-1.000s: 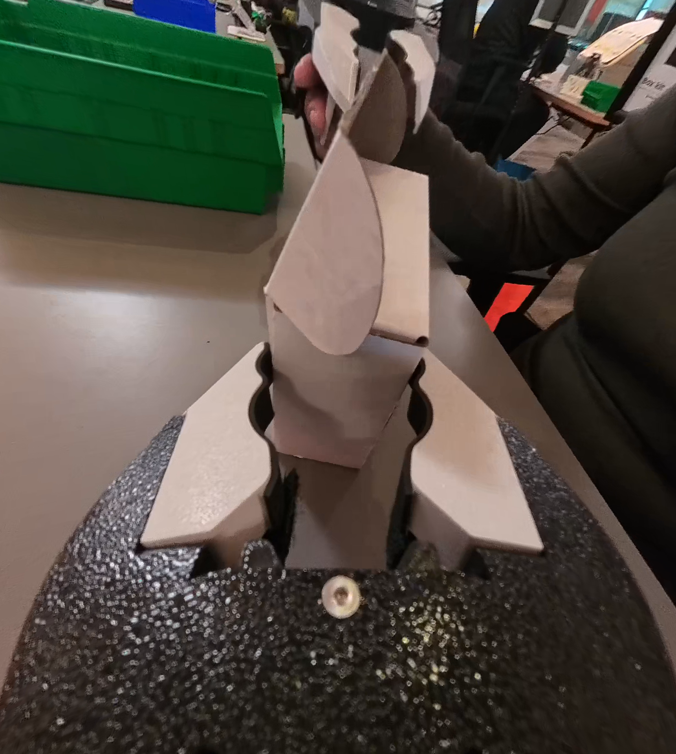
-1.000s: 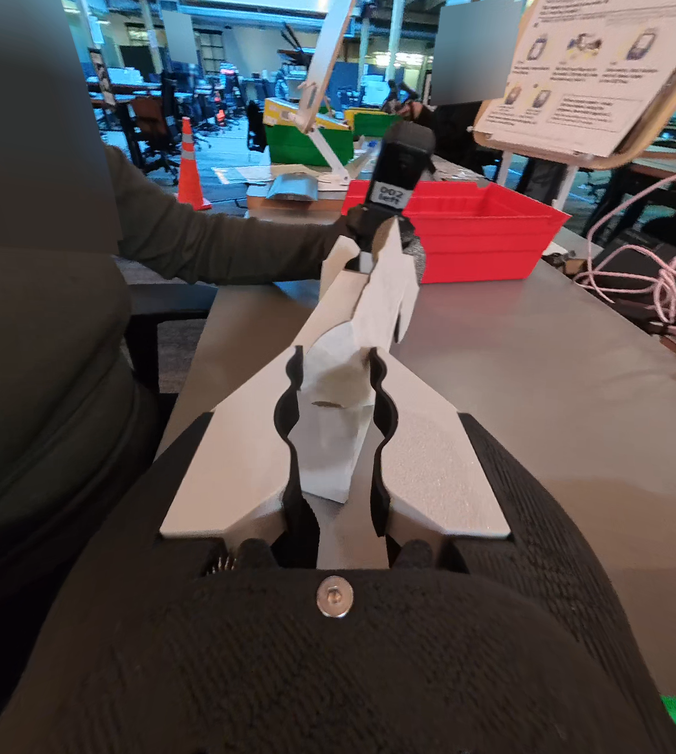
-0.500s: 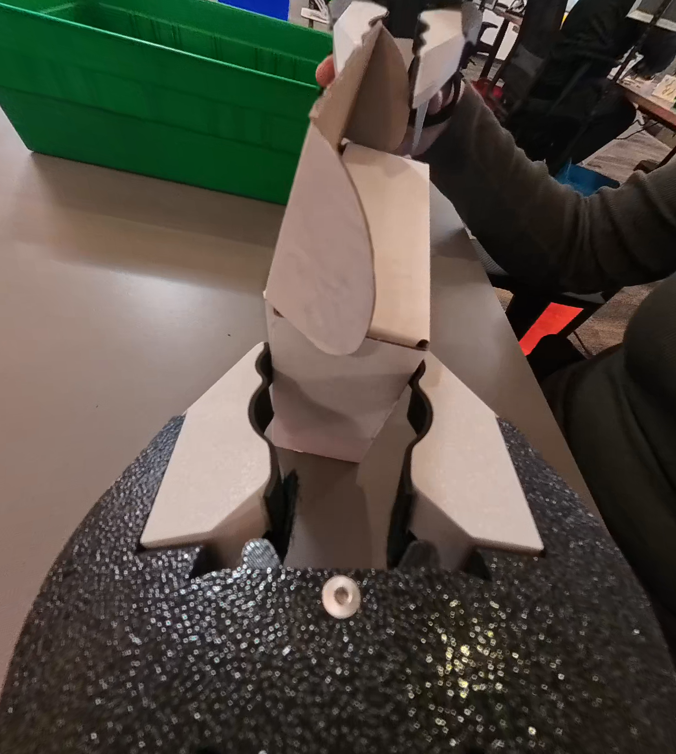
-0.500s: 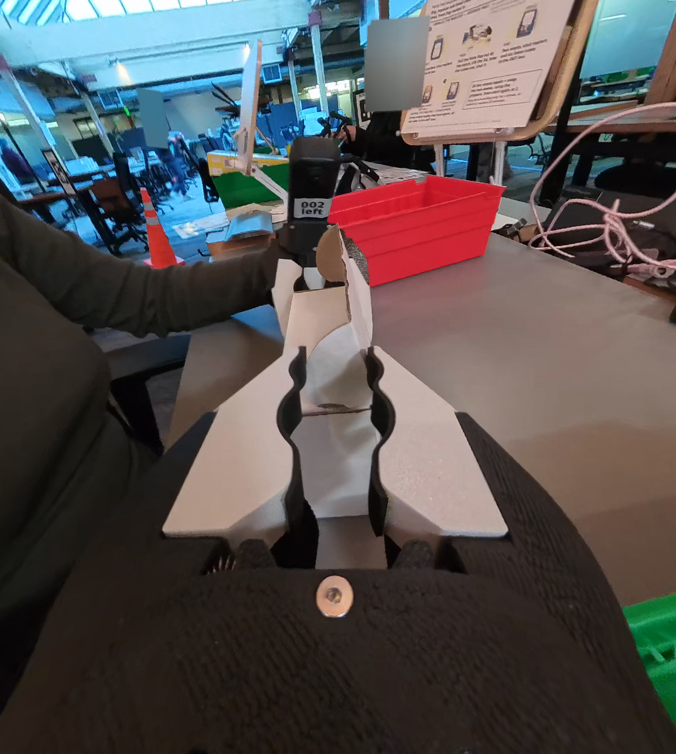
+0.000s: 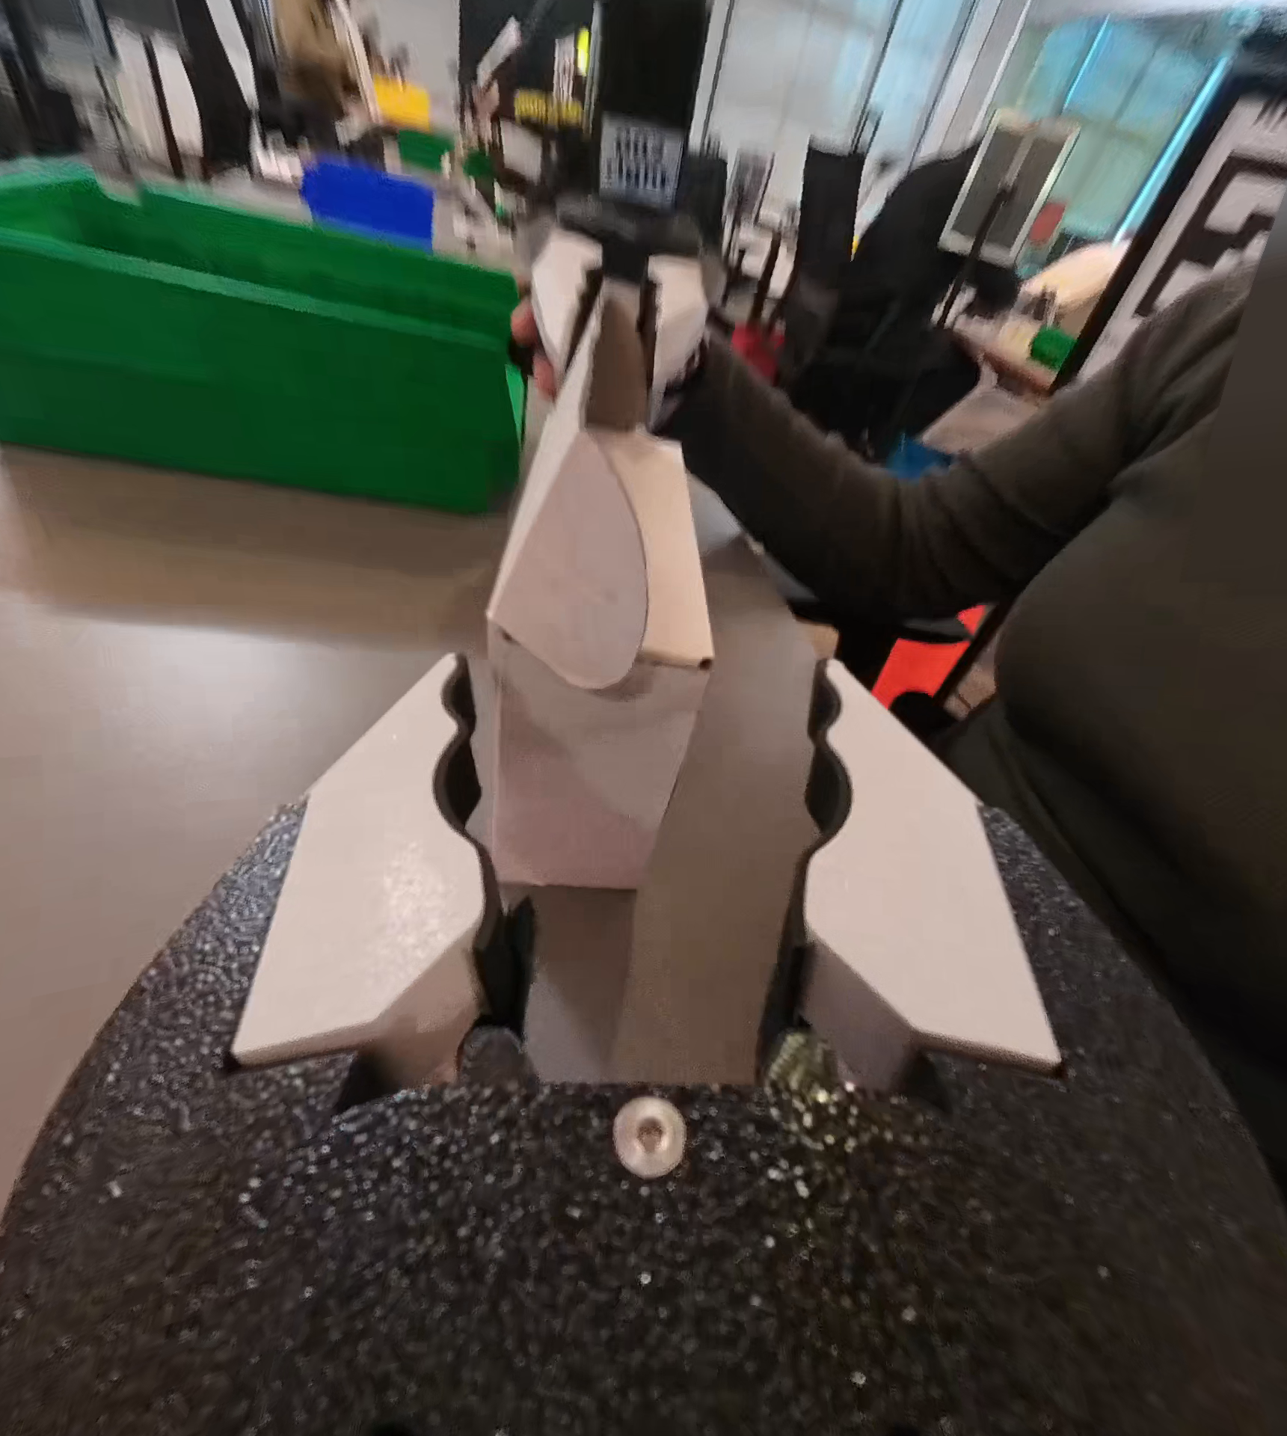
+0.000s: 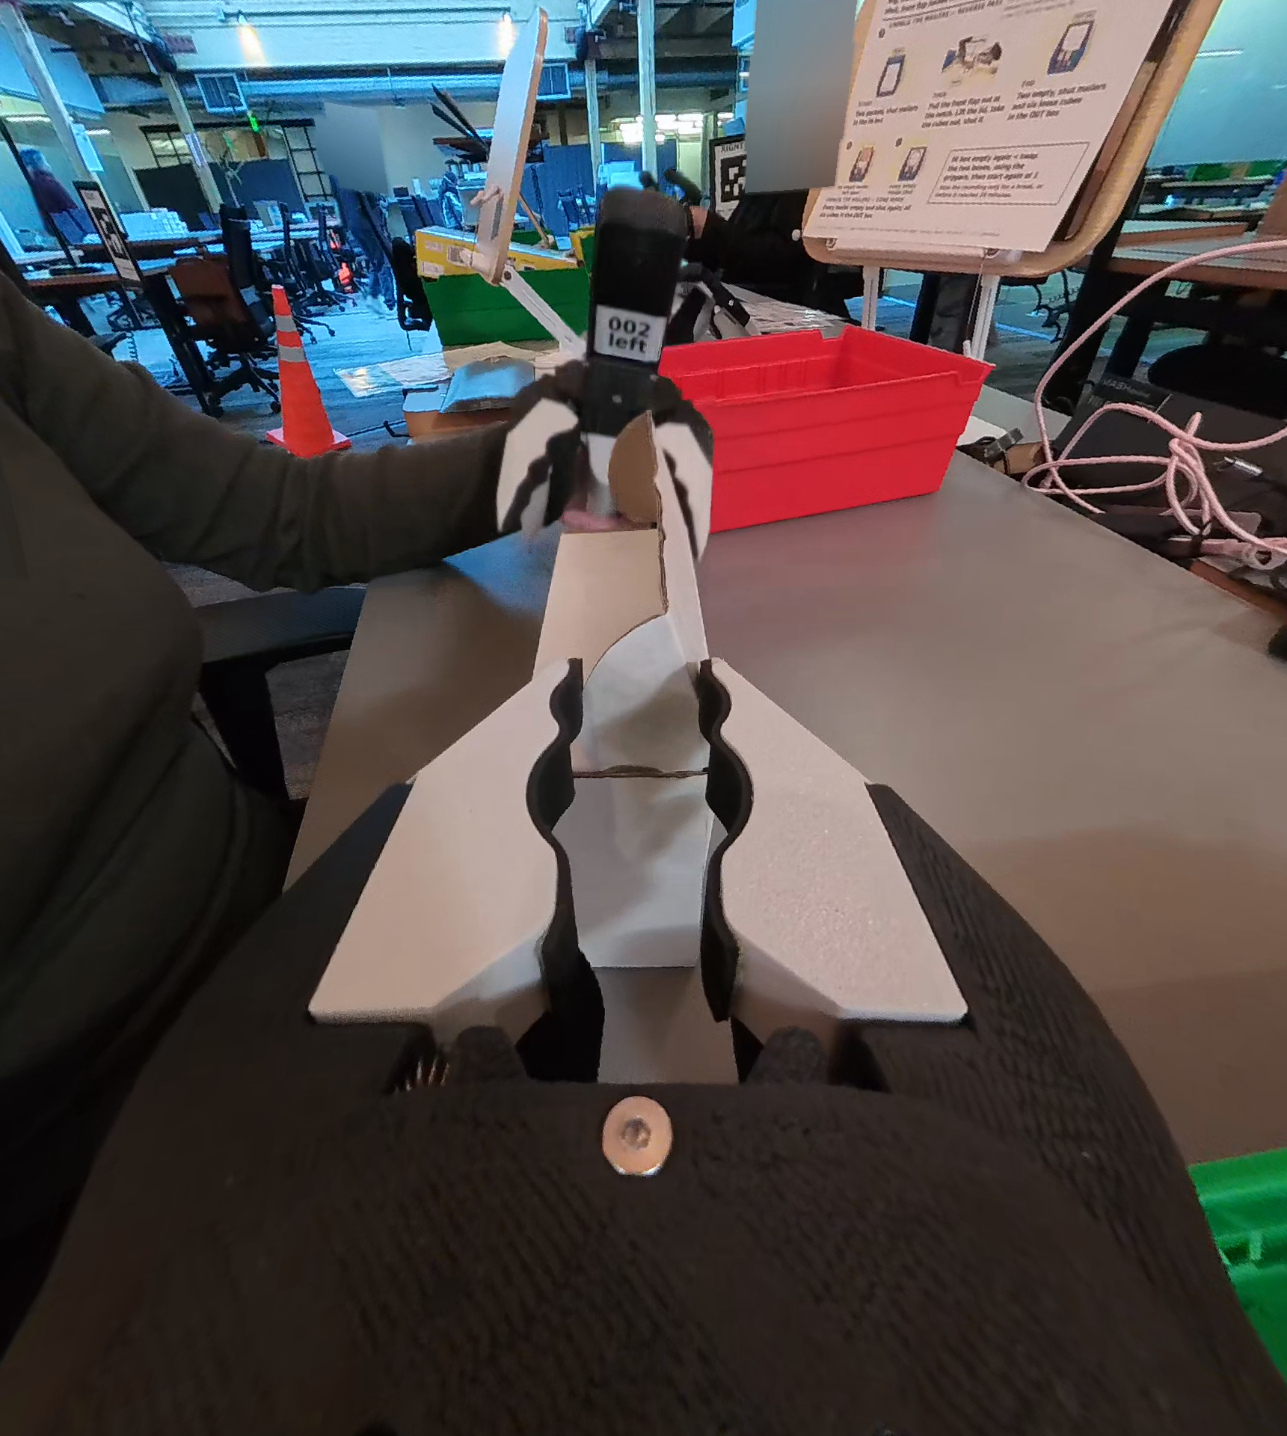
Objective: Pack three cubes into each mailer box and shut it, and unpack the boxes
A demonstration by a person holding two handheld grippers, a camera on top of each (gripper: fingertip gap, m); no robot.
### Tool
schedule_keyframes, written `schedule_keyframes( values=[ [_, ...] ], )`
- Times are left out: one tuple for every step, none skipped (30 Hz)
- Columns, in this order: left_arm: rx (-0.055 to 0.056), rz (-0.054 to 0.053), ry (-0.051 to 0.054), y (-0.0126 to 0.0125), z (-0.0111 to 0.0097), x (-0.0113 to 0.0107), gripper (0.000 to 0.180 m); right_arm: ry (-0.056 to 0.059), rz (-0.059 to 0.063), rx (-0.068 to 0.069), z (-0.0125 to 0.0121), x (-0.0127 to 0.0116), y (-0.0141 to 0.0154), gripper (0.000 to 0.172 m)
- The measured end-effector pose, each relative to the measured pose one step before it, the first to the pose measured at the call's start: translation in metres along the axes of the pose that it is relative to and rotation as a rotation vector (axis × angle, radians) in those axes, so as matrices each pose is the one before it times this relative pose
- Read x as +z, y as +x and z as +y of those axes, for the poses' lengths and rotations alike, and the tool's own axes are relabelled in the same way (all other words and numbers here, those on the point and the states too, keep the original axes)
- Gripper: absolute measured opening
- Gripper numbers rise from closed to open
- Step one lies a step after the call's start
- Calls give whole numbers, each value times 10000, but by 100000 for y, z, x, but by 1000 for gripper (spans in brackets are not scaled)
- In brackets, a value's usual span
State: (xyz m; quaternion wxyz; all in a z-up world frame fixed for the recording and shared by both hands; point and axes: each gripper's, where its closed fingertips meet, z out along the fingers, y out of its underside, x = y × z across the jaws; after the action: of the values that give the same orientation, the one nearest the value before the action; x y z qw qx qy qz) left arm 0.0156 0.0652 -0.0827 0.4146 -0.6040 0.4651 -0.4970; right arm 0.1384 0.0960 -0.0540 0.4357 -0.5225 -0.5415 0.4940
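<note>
A white cardboard mailer box [image 5: 586, 777] hangs in the air between my two grippers, above the grey table [image 5: 119, 738]. In the left wrist view my left gripper [image 5: 641, 668] is wide open. The box end stands between its fingers, close to the left one, with a clear gap to the right finger [image 5: 896, 816]. My right gripper [image 6: 640, 668] is shut on the other end of the box [image 6: 640, 855], both pads pressed on its sides. Each gripper shows far off in the other's view, the right one [image 5: 617, 295] and the left one [image 6: 605, 466]. A brown flap [image 6: 636, 478] stands up at the left gripper's end.
A green bin [image 5: 220, 365] stands on the table beyond the box in the left wrist view. A red bin [image 6: 819, 435] stands behind the left gripper, with pink cables [image 6: 1184, 466] to the right. A person's sleeve [image 5: 896, 505] and body are at the table's edge. The grippers' ends are close to 15 cm from one another.
My left gripper's jaws have opened wide and let go of the box end. My right gripper has stayed shut on the box. Both views have swung a little.
</note>
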Motion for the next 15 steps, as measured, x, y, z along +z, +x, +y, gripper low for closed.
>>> schedule_keyframes(
  values=[
    [168,-15,533,-33,-921,-693,84,-14,-1,-40,20,4,-22,28],
    [98,16,514,-40,-923,-564,78,-6,-16,-27,0,-13,-34,29],
    [47,84,432,5,-776,-425,74,4,-32,-17,6,-6,-33,29],
    [14,131,237,-8,-482,-289,72,14,-31,-5,-8,-11,-11,29],
    [-50,149,54,-88,-222,-216,69,21,-22,17,-8,-8,15,29],
    [-178,232,11,-7,-182,-198,65,23,-22,41,-14,0,40,29],
    [-290,303,69,92,-254,-202,60,18,-26,37,-16,-4,17,29],
    [-293,275,68,106,-218,-197,53,14,-16,3,-10,-2,15,29],
    [-185,136,-36,-37,8,-144,45,13,-5,-9,-7,-3,29,29],
    [-37,-87,-124,-284,212,-82,38,18,-13,7,4,13,9,29],
    [66,-121,-174,-243,311,12,32,26,-28,22,-19,24,7,29],
    [46,-32,-149,-44,241,116,24,30,-15,27,-4,20,12,29],
    [36,8,-185,58,248,171,19,29,-4,33,-13,16,43,29],
    [61,-79,-193,-52,218,184,16,23,-13,23,-3,5,6,29],
    [104,-95,-180,-34,171,173,13,12,-7,8,-8,7,5,29]
  ],
)
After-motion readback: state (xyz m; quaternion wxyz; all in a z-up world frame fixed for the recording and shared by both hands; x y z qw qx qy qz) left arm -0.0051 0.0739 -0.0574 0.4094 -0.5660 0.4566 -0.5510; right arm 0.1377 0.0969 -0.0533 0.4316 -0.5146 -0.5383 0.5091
